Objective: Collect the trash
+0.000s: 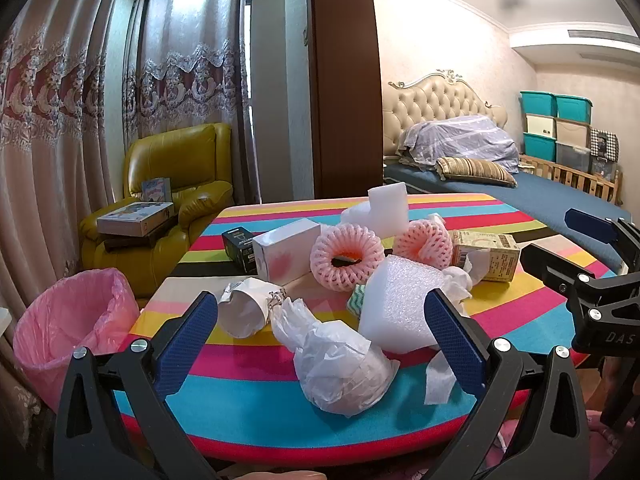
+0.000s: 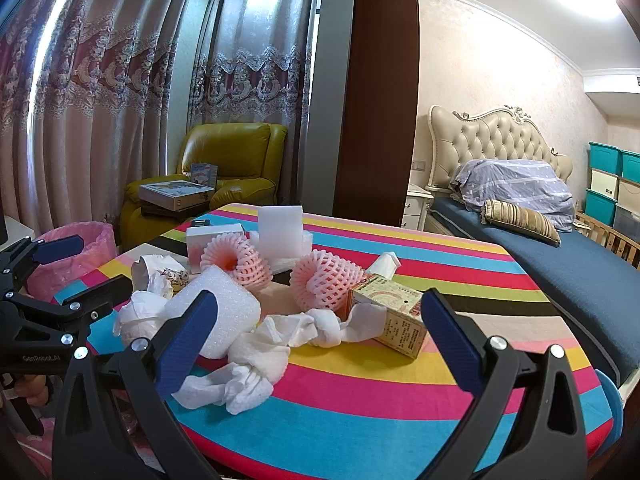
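Both of your grippers hang over the near edge of the striped, many-coloured counter with jaws spread wide and nothing between them.

Nearest your left gripper lies the crumpled white plastic bag, almost centred between the jaws and just ahead of them. Its long axis runs from near-right to far-left, toward the tipped white paper cup just beyond it.

In front of your right gripper, the twisted white paper towel lies left of centre, close to the left finger. It trails right toward the beige printed carton.

Behind these sit the white foam block, the two pink foam net rings and the white boxes.

The pink-lined waste bin stands off the counter's left side. Your left hand is the nearer one to it, so I judge the bag the likeliest first pick for the left gripper. A short push forward would bring the jaws around it.
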`<control>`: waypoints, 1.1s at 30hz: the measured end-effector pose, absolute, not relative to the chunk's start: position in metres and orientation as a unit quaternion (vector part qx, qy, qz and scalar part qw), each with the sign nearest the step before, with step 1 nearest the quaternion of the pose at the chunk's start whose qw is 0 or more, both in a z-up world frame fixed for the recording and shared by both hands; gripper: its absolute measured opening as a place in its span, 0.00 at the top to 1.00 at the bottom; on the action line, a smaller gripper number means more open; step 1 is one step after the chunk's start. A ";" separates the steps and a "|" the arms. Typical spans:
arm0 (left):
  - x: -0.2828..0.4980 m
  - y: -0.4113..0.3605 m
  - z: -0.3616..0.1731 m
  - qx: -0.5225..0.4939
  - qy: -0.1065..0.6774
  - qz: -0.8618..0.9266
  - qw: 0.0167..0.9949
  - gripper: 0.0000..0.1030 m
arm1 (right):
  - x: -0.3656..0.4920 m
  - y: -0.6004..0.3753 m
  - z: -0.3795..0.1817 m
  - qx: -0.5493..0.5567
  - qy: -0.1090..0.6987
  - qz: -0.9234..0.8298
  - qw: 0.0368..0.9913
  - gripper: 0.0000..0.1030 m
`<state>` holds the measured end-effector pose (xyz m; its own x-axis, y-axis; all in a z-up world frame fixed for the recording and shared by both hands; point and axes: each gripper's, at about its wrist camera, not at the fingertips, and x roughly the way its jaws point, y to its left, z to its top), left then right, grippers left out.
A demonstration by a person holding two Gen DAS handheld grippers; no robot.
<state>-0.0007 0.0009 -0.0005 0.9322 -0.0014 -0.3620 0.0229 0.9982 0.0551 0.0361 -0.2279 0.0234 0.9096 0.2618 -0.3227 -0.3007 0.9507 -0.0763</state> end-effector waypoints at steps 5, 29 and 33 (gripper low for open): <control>-0.001 0.001 -0.001 0.029 0.184 -0.006 0.982 0.06 | 0.037 -0.228 0.023 -0.062 0.156 0.144 0.975 0.04; -0.001 0.002 -0.001 0.027 0.184 -0.006 0.982 0.06 | 0.037 -0.231 0.023 -0.055 0.158 0.145 0.975 0.04; 0.000 0.002 0.000 0.027 0.184 -0.006 0.982 0.06 | 0.037 -0.232 0.023 -0.051 0.159 0.145 0.975 0.04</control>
